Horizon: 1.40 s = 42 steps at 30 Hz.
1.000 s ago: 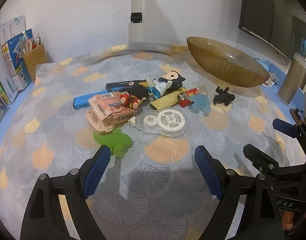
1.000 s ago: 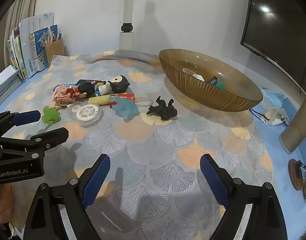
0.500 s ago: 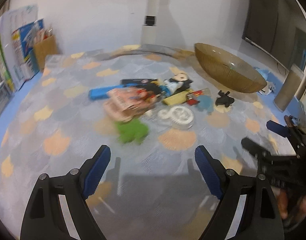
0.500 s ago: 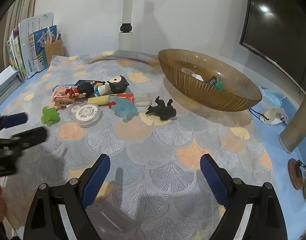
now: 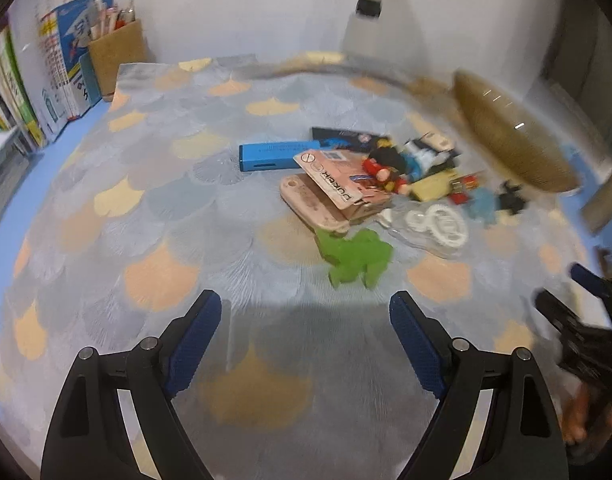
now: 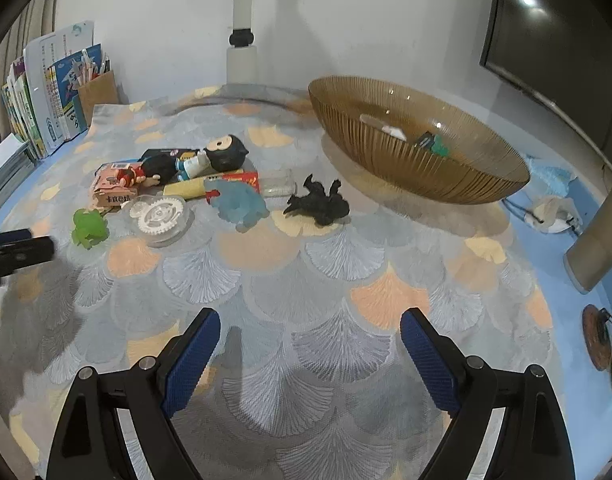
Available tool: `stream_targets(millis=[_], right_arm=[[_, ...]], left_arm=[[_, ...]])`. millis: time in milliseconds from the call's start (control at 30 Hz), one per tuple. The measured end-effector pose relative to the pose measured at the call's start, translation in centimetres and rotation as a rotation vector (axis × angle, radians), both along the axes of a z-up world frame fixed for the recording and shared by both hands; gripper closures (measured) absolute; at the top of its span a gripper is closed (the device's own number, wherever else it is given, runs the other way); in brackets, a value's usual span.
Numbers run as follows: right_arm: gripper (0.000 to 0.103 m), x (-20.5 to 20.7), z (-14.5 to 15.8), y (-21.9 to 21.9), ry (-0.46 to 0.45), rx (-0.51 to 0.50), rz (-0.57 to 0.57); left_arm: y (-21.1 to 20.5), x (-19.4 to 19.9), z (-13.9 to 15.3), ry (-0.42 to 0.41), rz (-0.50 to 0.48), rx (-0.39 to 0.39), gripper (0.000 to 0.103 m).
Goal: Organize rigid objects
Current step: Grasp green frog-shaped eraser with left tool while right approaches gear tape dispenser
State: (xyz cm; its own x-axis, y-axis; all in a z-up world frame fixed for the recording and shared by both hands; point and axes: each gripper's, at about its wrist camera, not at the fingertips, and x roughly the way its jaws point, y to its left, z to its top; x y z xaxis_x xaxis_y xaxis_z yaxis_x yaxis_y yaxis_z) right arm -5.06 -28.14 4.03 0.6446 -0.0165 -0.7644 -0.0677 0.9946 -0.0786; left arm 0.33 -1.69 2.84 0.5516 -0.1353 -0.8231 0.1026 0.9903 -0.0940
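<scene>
Pink card (image 5: 334,176): "DORCH", upside down. Pink box (image 6: 114,191): Chinese characters, small, unclear.

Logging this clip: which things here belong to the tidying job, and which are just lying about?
Job: green toy, gear case, blue toy, black figure, blue box, amber bowl.
Lying about: books, pen holder, dark screen.

Matt woven cloth (image 6: 346,264) with a fan print over the desk. Ribbed, glossy amber bowl (image 6: 418,160), see-through like glass or plastic. Clear glossy plastic case (image 6: 159,216) around white gears. Translucent green frog (image 6: 89,228) and pale blue toy (image 6: 241,204), both soft-sheened like rubber. Matt black figure (image 6: 320,204) with a rough surface. Printed pink card box (image 6: 113,188). Smooth blue bar (image 5: 277,156). Textured blue pads (image 6: 191,354) on smooth black plastic gripper arms, with metal rivets.
</scene>
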Motion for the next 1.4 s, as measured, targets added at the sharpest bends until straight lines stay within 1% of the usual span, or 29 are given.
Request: stream_targets(millis=[33,100,133,167,200,233,300,333,367,433,467,533,600,633,733,767,833,900,933,1033,1067,1100,1133,1200,1233,1300,1333,1400], right_arm=[[0.012,0.4,-0.2,-0.2,0.045,0.025,0.001],[0.012,1.6,-0.6,-1.3,0.164,0.176,0.004],[0.012,2.2,-0.5,-1.8,0.201,0.253,0.008],[0.012,2.8,0.1,-2.0,0.205,0.305,0.020],[0.012,3.1,0.5,-1.9,0.199,0.322,0.035],[0.012,3.5,1.0,-1.3,0.195,0.329,0.067],[0.012,4.4,1.3,0.5,0.226,0.317,0.144],[0.012,4.9,1.2,1.6,0.258,0.312,0.184],[0.012,5.5,1.0,2.6,0.287,0.313,0.215],[0.012,6.4,0.3,4.1,0.352,0.324,0.242],[0.012,6.8,-0.3,4.4,0.411,0.322,0.233],[0.013,6.0,0.5,4.5,0.441,0.286,0.224],[0.013,4.1,1.8,4.1,0.427,0.258,0.238],[0.013,2.5,2.6,3.8,0.419,0.212,0.242],[0.013,-1.0,3.8,3.2,0.430,0.096,0.257],[0.013,-2.0,4.3,3.0,0.427,0.075,0.258],[0.013,-2.9,5.3,2.5,0.404,0.085,0.253],[0.013,-2.2,5.9,2.6,0.368,0.115,0.249],[0.013,-1.1,5.9,3.1,0.342,0.132,0.257],[0.014,2.1,4.7,5.2,0.305,0.139,0.270],[0.017,3.6,3.9,6.5,0.283,0.121,0.276],[0.026,4.9,3.1,7.6,0.263,0.088,0.287],[0.033,6.2,2.2,8.6,0.258,0.071,0.307],[0.034,7.8,1.1,9.6,0.253,0.061,0.335],[0.034,8.6,0.4,9.9,0.256,0.072,0.348],[0.033,9.5,-0.7,10.0,0.263,0.078,0.346],[0.033,9.7,-0.8,10.2,0.225,0.064,0.351],[0.034,9.9,-1.0,10.6,0.194,0.041,0.373]], left_arm=[[-0.4,0.5,-0.2,0.008,-0.007,-0.008,0.018],[-1.0,1.4,-0.6,0.018,-0.017,-0.031,0.018],[-1.4,1.8,-0.8,0.017,-0.011,-0.015,0.018],[-1.8,2.1,-0.9,0.006,-0.007,0.018,0.019],[-1.9,2.4,-1.0,0.009,-0.005,0.035,0.020],[-2.0,2.5,-1.0,0.000,-0.001,0.041,0.023],[-1.8,2.4,-0.9,-0.023,-0.008,0.031,0.037],[-1.5,2.2,-0.8,-0.036,-0.016,0.031,0.055],[-1.2,2.0,-0.7,-0.038,-0.025,0.023,0.059],[-0.4,1.8,-0.7,-0.041,-0.031,0.005,0.059],[0.1,1.5,-0.7,-0.046,-0.037,-0.006,0.059],[0.8,1.4,-0.6,-0.045,-0.046,-0.044,0.059],[1.1,1.5,-0.6,-0.046,-0.051,-0.070,0.059],[1.0,1.5,-0.7,-0.046,-0.055,-0.070,0.059],[0.7,1.3,-0.7,-0.047,-0.091,-0.078,0.059],[0.6,1.2,-0.7,-0.047,-0.097,-0.079,0.059],[0.3,1.2,-0.6,-0.048,-0.100,-0.073,0.059],[0.2,1.1,-0.6,-0.050,-0.098,-0.063,0.059],[0.2,1.0,-0.6,-0.052,-0.097,-0.060,0.059],[0.4,0.8,-0.6,-0.048,-0.091,-0.055,0.059],[0.5,0.7,-0.6,-0.047,-0.088,-0.056,0.059],[0.6,0.6,-0.6,-0.047,-0.088,-0.057,0.059],[0.7,0.5,-0.6,-0.048,-0.090,-0.058,0.059],[0.9,0.5,-0.6,-0.049,-0.091,-0.067,0.059],[0.9,0.5,-0.6,-0.049,-0.090,-0.072,0.059],[0.9,0.6,-0.6,-0.050,-0.088,-0.072,0.059],[0.8,0.6,-0.6,-0.052,-0.090,-0.070,0.059],[0.7,0.5,-0.6,-0.053,-0.095,-0.073,0.059]])
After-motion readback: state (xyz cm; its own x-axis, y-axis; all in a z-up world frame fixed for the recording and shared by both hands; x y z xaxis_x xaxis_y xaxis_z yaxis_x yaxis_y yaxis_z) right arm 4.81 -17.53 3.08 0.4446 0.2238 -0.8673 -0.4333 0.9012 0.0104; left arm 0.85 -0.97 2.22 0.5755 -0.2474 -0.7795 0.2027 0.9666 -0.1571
